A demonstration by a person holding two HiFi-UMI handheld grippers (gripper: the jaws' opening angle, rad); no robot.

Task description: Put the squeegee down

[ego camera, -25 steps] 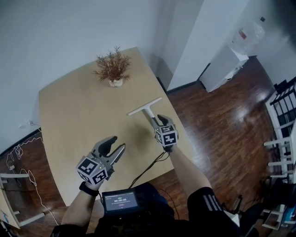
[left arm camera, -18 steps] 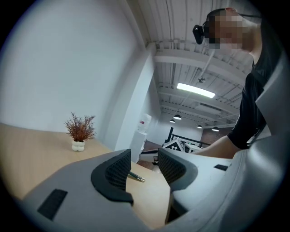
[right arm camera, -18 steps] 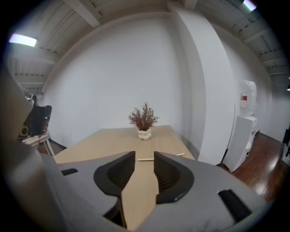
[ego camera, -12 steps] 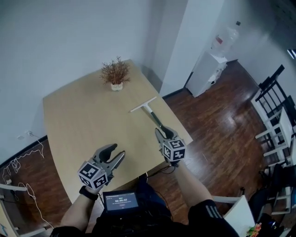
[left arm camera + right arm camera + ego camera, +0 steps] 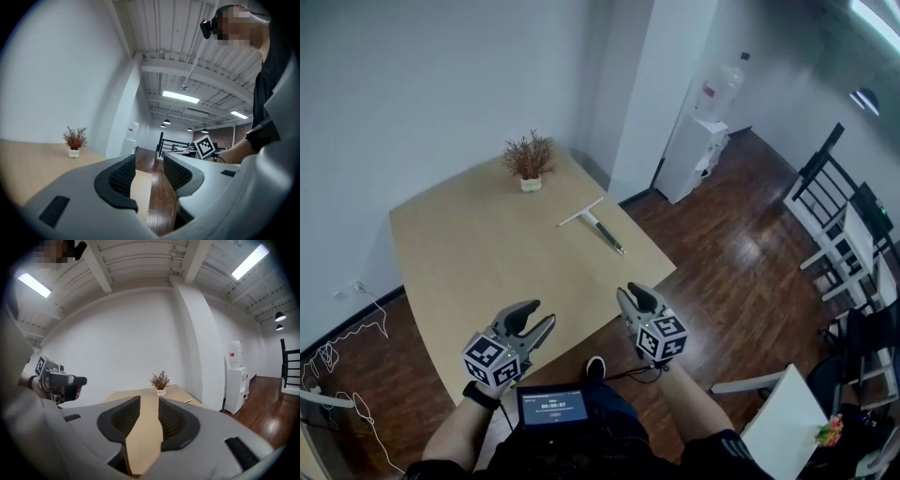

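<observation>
The squeegee (image 5: 593, 224) lies flat on the wooden table (image 5: 478, 253), near its right edge, white blade toward the plant and dark handle toward me. Both grippers hang off the table's near edge, well short of it. My right gripper (image 5: 632, 298) stands open with nothing between its jaws, and in the right gripper view (image 5: 149, 414) it looks along the tabletop; the squeegee (image 5: 188, 401) shows there as a thin light strip. My left gripper (image 5: 530, 317) is open and empty too, its jaws (image 5: 149, 172) aimed past the table's corner.
A small potted dry plant (image 5: 529, 159) stands at the table's far edge. Right of the table are a white pillar (image 5: 649, 84), a water dispenser (image 5: 698, 141) and dark wood floor. Black chairs (image 5: 834, 202) stand at far right. A screen (image 5: 553, 407) sits at my chest.
My right gripper has let go of the squeegee and drawn back toward me off the table edge. The squeegee stays on the table. The head view has pulled back and up.
</observation>
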